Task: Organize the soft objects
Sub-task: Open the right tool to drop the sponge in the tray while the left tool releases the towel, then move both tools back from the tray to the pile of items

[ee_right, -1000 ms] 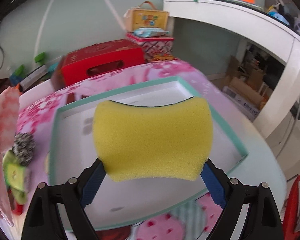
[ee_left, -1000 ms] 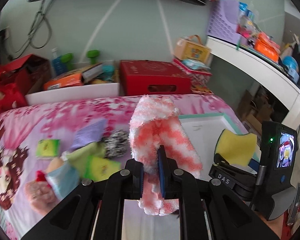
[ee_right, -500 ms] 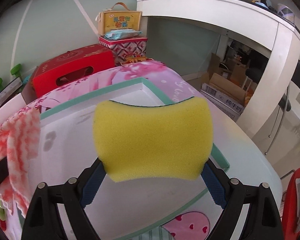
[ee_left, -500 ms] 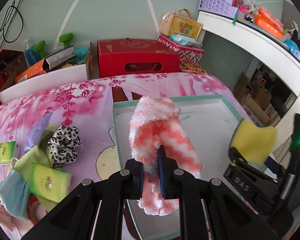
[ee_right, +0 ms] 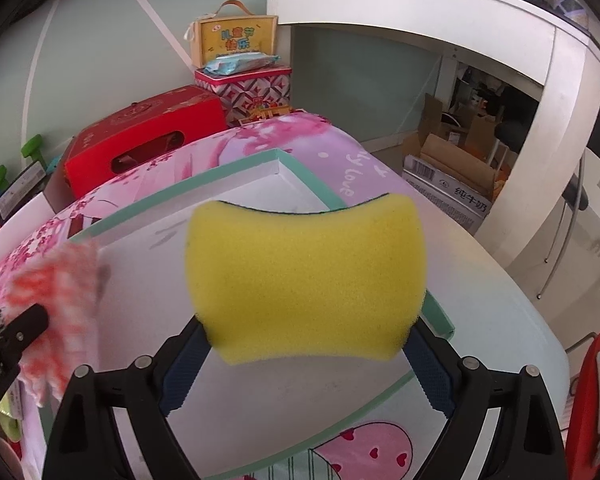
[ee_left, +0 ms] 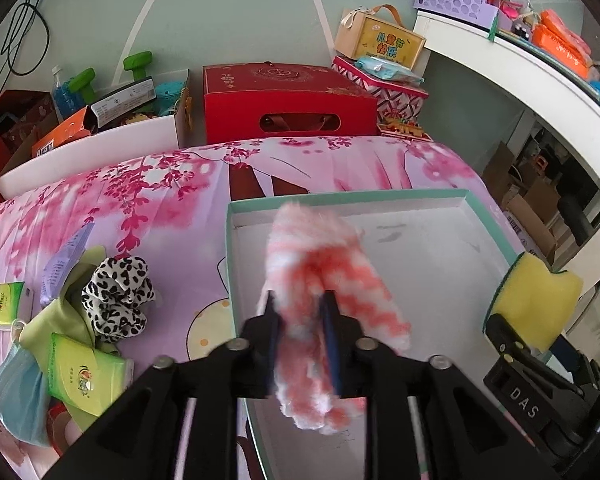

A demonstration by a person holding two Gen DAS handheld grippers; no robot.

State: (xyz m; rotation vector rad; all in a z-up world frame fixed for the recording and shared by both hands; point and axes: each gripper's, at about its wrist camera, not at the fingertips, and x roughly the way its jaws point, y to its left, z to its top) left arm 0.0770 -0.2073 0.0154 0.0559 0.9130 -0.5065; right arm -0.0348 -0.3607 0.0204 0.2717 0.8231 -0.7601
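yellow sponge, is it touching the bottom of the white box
Apart. The right wrist view shows the yellow sponge clamped in the right gripper, held above the white box.

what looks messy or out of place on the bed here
The soft things at the left are a loose heap: a leopard-print scrunchie, green tissue packs and a blue face mask overlap, outside the empty tray.

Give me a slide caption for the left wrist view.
Left hand-held gripper opening around fluffy pink-and-white cloth above the teal-rimmed white tray.
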